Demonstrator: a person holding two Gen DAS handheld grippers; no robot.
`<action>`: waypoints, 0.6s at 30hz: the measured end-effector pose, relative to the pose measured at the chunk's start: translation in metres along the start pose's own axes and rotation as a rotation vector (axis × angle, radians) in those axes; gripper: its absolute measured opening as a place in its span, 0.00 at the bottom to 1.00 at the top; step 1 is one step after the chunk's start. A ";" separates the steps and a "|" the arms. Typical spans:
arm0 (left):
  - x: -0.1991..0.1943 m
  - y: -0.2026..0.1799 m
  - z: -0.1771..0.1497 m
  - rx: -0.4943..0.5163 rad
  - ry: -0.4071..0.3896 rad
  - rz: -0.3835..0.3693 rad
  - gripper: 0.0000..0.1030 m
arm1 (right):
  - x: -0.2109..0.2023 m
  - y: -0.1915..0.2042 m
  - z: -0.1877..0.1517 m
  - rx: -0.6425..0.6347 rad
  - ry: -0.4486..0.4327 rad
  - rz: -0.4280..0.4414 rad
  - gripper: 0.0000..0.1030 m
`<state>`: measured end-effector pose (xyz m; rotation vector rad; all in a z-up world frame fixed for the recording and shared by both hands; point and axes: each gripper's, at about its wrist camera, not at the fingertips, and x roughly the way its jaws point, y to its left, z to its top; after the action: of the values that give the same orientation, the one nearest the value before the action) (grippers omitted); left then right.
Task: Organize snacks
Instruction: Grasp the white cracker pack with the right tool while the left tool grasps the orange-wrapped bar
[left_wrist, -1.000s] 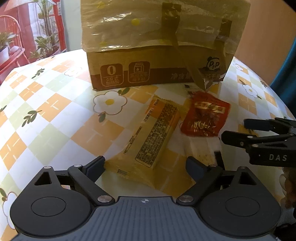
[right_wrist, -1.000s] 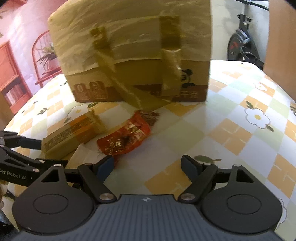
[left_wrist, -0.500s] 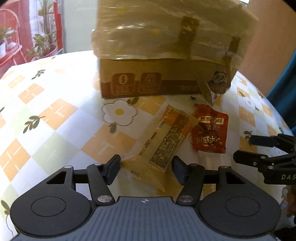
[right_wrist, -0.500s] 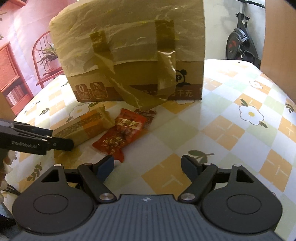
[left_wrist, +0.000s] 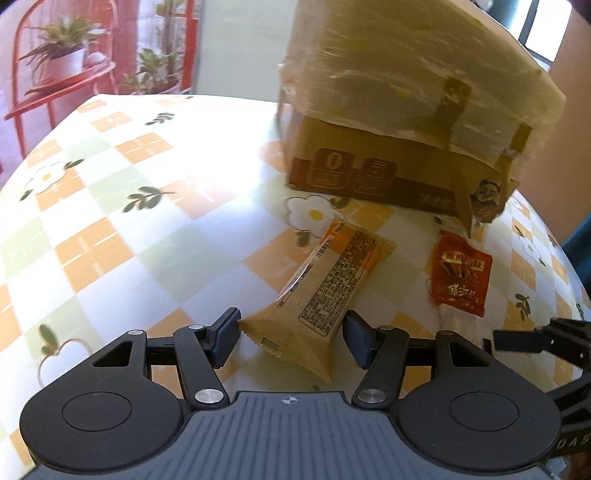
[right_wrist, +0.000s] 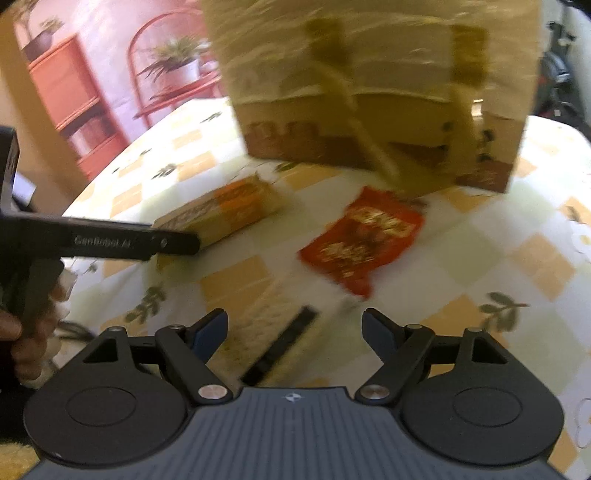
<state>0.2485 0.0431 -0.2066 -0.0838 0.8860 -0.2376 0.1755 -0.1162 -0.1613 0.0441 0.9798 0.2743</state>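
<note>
Nearest in the left wrist view, the left hand-held gripper (left_wrist: 291, 338) has its two dark pads on either side of the near end of a long tan-and-orange plastic-wrapped snack bar (left_wrist: 325, 291). The left pad touches the crimped corner of the wrapper; a small gap shows at the right pad, so whether it is truly clenched on the bar cannot be told. The bar lies flat on the tabletop (left_wrist: 110, 229), a glossy cloth of orange, green and white checks with daisy prints, its far end pointing toward the box.

The right hand-held gripper (right_wrist: 295, 332) is released, its jaws wide apart over bare cloth with nothing between them. Just beyond it lies a small red foil snack packet (right_wrist: 362, 243), flat and apart from the bar, on the bar's right.

Farther back stands a brown cardboard box wrapped in crinkled clear plastic and tape (left_wrist: 406, 129), a loose strip of tape hanging down close above the red packet. Behind the tabletop, at the far left, a potted plant (left_wrist: 62, 48) sits on a red metal rack.
</note>
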 end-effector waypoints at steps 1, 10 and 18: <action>-0.001 0.002 -0.002 -0.011 -0.006 0.003 0.62 | 0.002 0.003 0.000 -0.012 0.011 0.007 0.79; -0.003 -0.001 -0.008 -0.016 -0.025 0.021 0.62 | 0.015 0.019 0.006 -0.154 0.041 -0.026 0.73; -0.003 0.009 -0.003 -0.057 -0.015 -0.017 0.75 | 0.027 0.009 0.027 -0.157 0.085 -0.013 0.73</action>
<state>0.2462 0.0529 -0.2076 -0.1456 0.8772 -0.2272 0.2101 -0.0990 -0.1668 -0.1177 1.0397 0.3420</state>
